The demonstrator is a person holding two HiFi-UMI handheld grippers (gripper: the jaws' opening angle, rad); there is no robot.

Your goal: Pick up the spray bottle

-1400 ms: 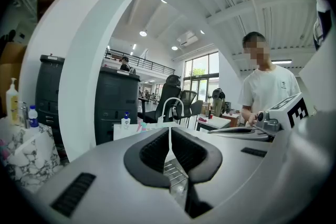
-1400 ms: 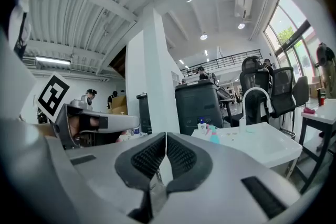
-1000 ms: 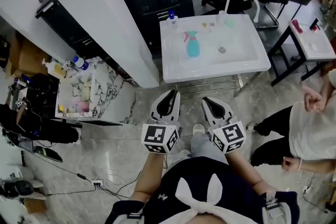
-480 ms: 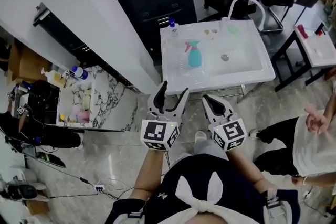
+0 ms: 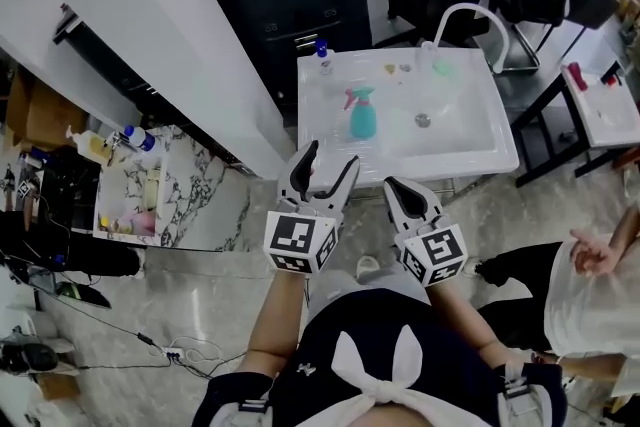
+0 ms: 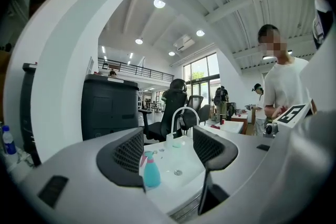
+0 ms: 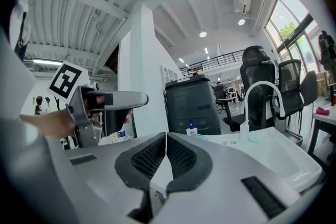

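Its jaws just opened and empty, the left hand-held gripper (image 5: 332, 155) may topple the upright spray bottle (image 5: 362, 118) in the sink's (image 5: 400, 153) left half, while the right hand-held gripper (image 5: 393, 184) is closed on nothing.

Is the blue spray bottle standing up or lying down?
Standing up. The spray bottle sits on its base in the white sink, with its pink sprayer on top.

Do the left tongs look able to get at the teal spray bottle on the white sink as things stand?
Probably yes. The left tongs have just been opening and hold nothing. The spray bottle stands upright on the sink straight ahead, with nothing between; they must reach forward.
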